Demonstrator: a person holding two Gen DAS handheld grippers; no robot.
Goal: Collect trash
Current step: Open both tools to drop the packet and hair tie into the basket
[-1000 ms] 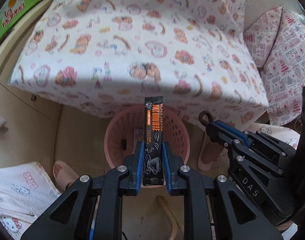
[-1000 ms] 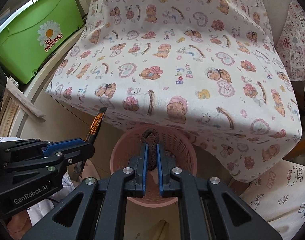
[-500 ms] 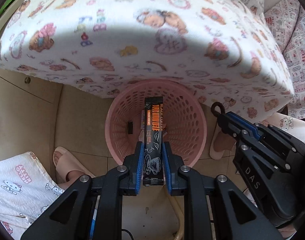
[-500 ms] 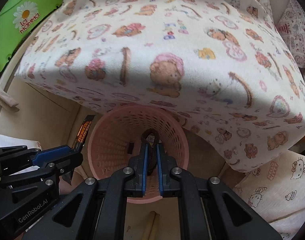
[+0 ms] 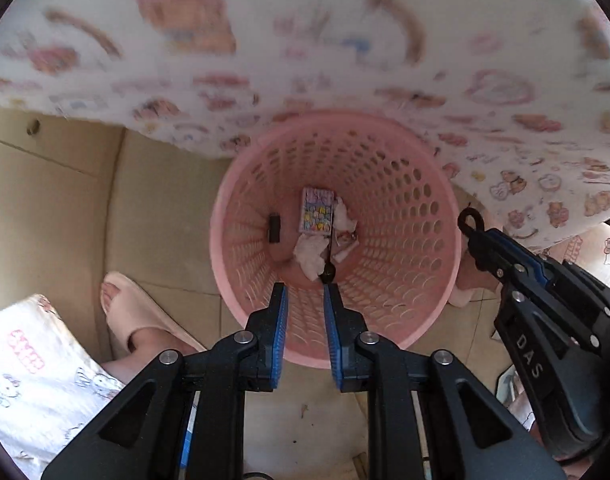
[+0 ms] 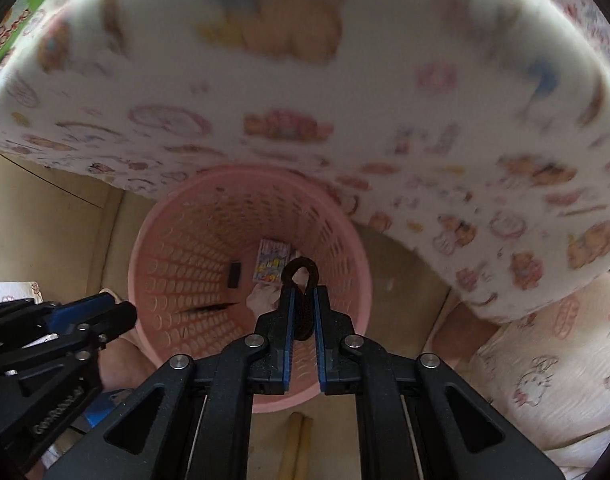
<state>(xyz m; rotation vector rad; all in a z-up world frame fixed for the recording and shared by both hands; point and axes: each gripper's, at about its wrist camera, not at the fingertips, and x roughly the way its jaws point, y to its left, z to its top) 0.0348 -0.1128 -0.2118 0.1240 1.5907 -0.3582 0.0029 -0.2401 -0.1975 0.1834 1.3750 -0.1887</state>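
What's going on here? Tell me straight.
A person holds two claws over a pink basket next to a printed bedsheet. The right claw grips a dark loop above the basket's mouth. The left claw is empty, jaws slightly apart. A patterned packet, crumpled tissues and a dark piece lie at the bottom.
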